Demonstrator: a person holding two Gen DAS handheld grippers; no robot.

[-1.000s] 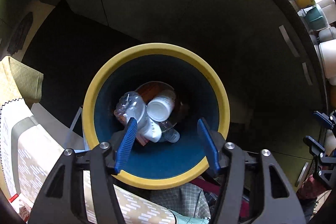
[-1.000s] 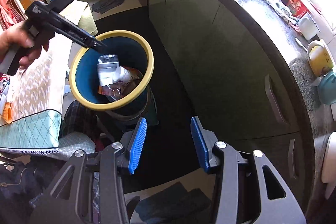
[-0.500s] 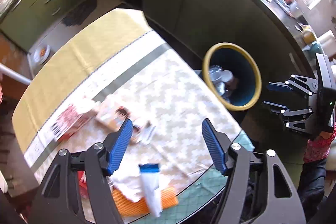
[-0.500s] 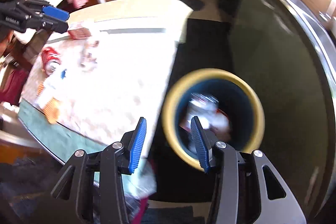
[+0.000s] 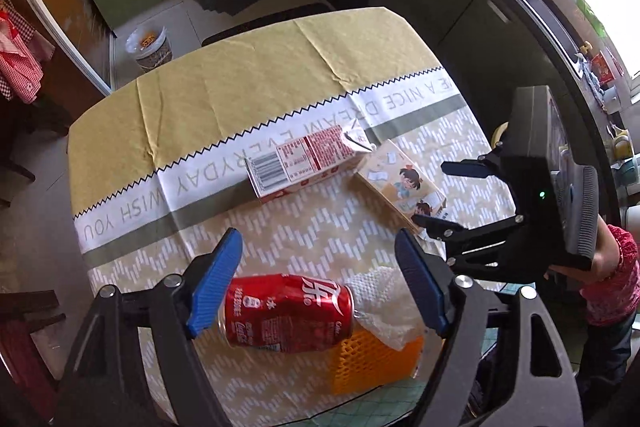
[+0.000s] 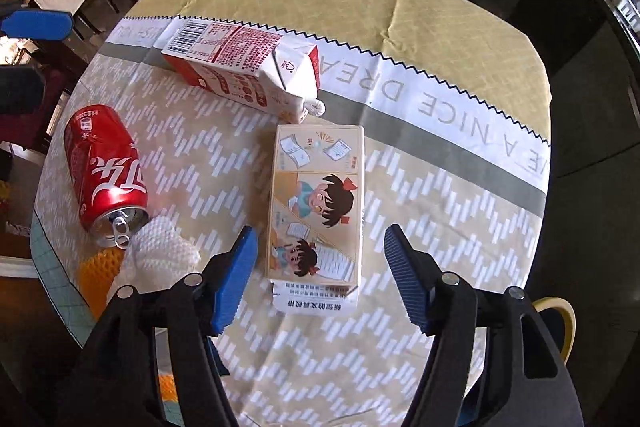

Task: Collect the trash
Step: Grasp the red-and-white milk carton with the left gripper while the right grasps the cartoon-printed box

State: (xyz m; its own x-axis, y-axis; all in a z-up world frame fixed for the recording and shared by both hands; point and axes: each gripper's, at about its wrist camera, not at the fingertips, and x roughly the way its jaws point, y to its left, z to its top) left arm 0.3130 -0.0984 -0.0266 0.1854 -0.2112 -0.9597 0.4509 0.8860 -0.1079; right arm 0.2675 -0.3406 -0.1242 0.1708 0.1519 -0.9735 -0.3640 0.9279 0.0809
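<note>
Red soda can lies on its side at the counter's near edge between the wide-open left hand-held gripper, while the right hand-held gripper, equally wide, straddles the cartoon box mid-counter, so closing and lifting likely come next.

Both grippers are swinging away from the yellow-rimmed bin, which a second ago was filling the left wrist view and is now showing only as a sliver of rim at the right edge of the right wrist view. The left gripper, jaws wide, is now hanging over the red cola can lying on the tablecloth, beside the white foam net and orange mesh. The right gripper, also gaping, is now hovering above the cartoon-printed box, near the milk carton, instead of looking down at the dark floor
</note>
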